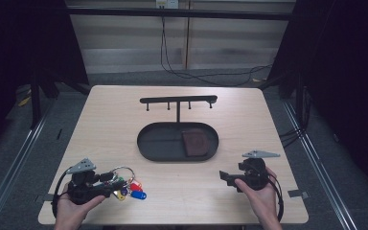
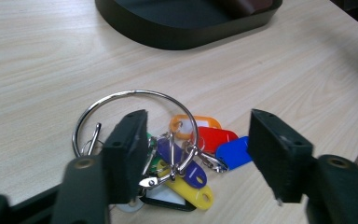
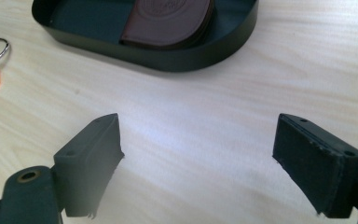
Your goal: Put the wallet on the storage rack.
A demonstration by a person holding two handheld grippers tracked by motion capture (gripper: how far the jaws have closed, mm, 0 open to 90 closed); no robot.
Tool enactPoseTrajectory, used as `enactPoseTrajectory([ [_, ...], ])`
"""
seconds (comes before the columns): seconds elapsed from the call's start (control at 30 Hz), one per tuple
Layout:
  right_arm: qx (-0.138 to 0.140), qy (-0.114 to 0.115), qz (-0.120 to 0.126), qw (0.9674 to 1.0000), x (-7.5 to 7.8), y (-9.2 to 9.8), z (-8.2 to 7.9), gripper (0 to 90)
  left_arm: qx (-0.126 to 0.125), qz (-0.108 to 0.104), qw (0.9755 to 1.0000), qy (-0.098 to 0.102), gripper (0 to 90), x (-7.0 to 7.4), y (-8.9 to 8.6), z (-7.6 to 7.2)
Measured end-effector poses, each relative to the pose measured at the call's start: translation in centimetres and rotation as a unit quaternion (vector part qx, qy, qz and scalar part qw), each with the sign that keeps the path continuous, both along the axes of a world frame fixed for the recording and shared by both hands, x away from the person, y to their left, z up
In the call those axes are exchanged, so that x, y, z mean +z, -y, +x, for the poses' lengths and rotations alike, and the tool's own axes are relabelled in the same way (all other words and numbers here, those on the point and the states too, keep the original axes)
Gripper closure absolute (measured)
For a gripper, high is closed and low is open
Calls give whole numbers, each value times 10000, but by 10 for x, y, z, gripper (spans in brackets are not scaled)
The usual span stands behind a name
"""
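A bunch of keys (image 1: 124,184) lies on the wooden table near the front left: a large metal ring (image 2: 135,93) with red (image 2: 214,138), blue, yellow (image 2: 191,191), orange and purple tags. My left gripper (image 1: 109,186) lies right at the bunch, its jaws open on either side of the tags (image 2: 198,154), and neither pad presses on them. My right gripper (image 1: 224,177) sits at the front right, pointing left. It is open over bare tabletop (image 3: 198,158) with nothing between its jaws.
A black oval tray (image 1: 158,143) sits mid-table and holds a brown leather piece (image 1: 195,143) at its right end. Behind it stands a black rack (image 1: 178,100) with several small hooks. The tray wall (image 3: 191,58) lies ahead of the right gripper.
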State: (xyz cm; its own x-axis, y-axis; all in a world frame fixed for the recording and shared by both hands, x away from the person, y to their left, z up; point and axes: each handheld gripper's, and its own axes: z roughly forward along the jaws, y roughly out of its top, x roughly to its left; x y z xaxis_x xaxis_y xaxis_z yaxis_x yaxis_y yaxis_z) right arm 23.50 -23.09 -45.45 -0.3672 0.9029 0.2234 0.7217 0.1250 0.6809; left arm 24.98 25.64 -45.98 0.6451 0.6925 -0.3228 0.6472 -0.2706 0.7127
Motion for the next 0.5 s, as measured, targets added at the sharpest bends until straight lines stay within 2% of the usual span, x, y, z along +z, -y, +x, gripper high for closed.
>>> enactPoseTrajectory([
  [0.07, -52, 30, -1, 10000, -4, 3, -7, 155, -83, -92, 9998, -156, 437, 0, -1, 2],
  [0.13, -118, -2, 24, 9999, -9, 5, -9, 157, -25, -144, 9997, -217, 471, 1, 0, 2],
  [0.2, -139, 14, 85, 9999, -9, 8, -10, 163, -46, -114, 9996, -255, 489, 2, 2, 3],
  [0.37, -241, 260, 127, 9993, -4, 13, -11, 175, -26, 131, 9995, -279, 493, 10, 3, 7],
  [0.5, -224, 132, 115, 9996, -8, 14, -13, 176, -86, 221, 9993, -286, 492, 21, 8, 13],
])
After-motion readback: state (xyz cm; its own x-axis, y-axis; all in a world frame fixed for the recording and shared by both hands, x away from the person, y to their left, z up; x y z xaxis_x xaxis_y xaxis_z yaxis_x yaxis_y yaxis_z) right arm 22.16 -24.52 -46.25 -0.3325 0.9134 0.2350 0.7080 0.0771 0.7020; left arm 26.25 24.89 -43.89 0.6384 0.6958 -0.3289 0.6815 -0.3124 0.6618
